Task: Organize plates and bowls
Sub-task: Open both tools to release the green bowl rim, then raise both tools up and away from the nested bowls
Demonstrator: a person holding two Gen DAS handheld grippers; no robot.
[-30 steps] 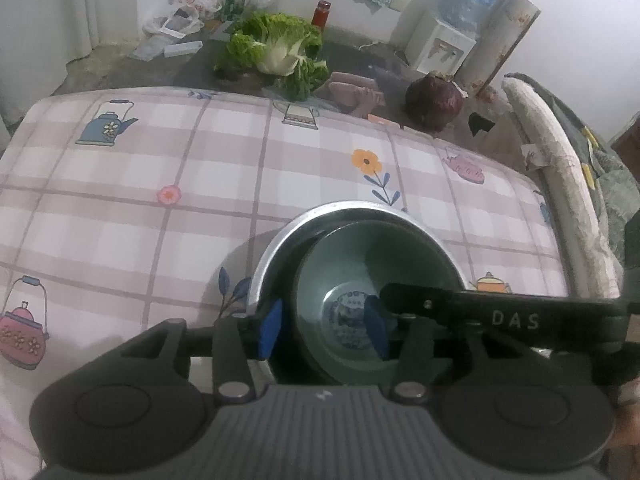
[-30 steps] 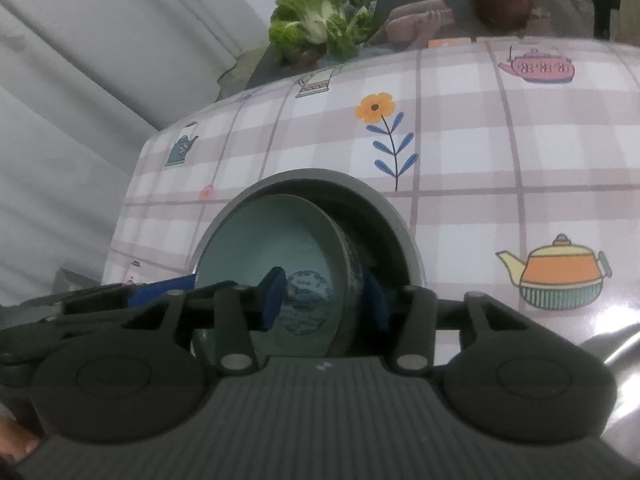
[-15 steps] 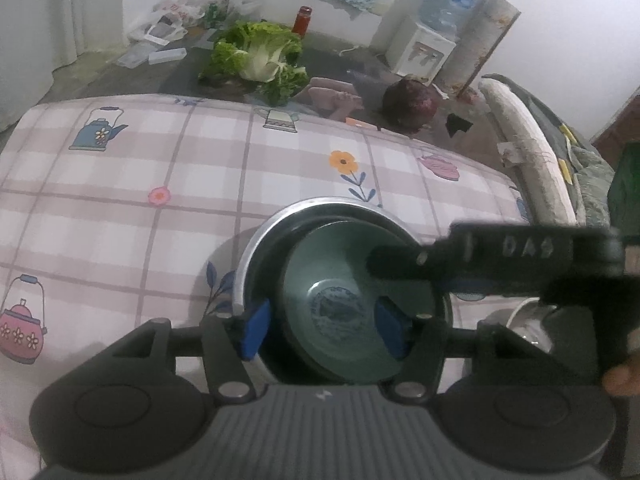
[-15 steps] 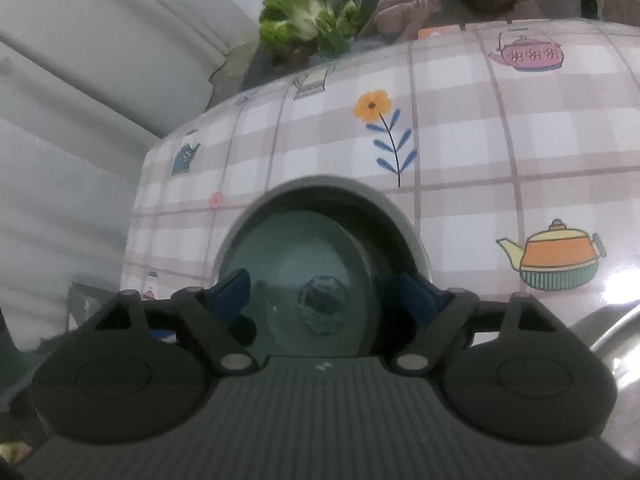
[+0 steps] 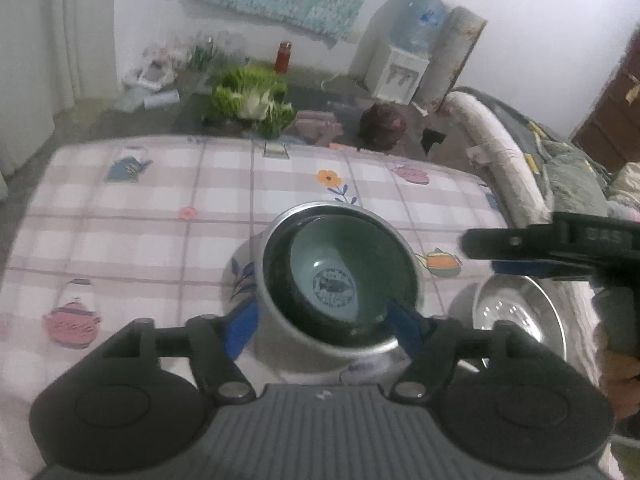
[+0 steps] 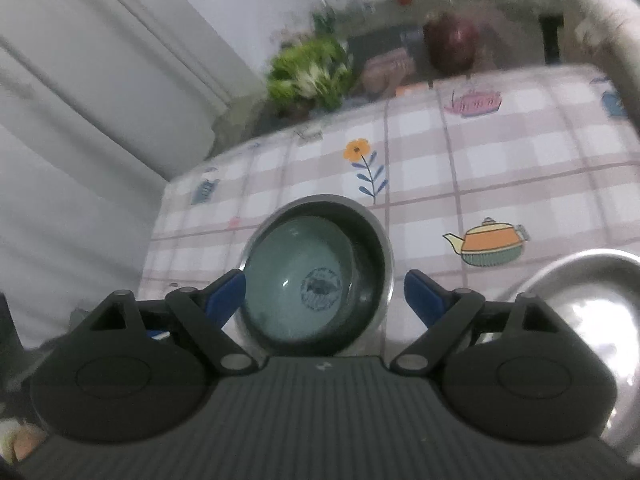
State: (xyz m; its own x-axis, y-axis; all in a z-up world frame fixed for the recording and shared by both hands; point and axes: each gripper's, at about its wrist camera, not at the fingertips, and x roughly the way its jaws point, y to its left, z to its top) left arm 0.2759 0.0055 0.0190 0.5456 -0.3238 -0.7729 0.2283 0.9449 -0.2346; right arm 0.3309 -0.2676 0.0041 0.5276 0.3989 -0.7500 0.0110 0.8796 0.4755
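Note:
A green ceramic bowl (image 5: 332, 276) with a blue print on its bottom sits nested inside a steel bowl (image 5: 280, 332) on the checked tablecloth (image 5: 140, 220). My left gripper (image 5: 322, 328) hovers above the near rim of the steel bowl. Its jaws are opening, one blue pad on each side, and neither pad presses on the bowl. My right gripper (image 6: 324, 292) hangs over the same green bowl (image 6: 296, 280) and steel bowl (image 6: 376, 240). Its jaws are also opening and touch nothing. In the left wrist view the right gripper (image 5: 484, 256) reaches in from the right.
A second steel bowl (image 5: 520, 312) stands right of the stack, also seen as the steel bowl (image 6: 580, 300). Past the far table edge lie lettuce (image 5: 252, 100) and a red cabbage (image 5: 382, 124). A rolled mat (image 5: 504, 160) runs along the right side. A hand (image 5: 616, 368) holds the right gripper.
Both grippers have let go of the bowls' rims, spread their jaws wide, and drawn back and upward. The green bowl now rests level inside the steel bowl.

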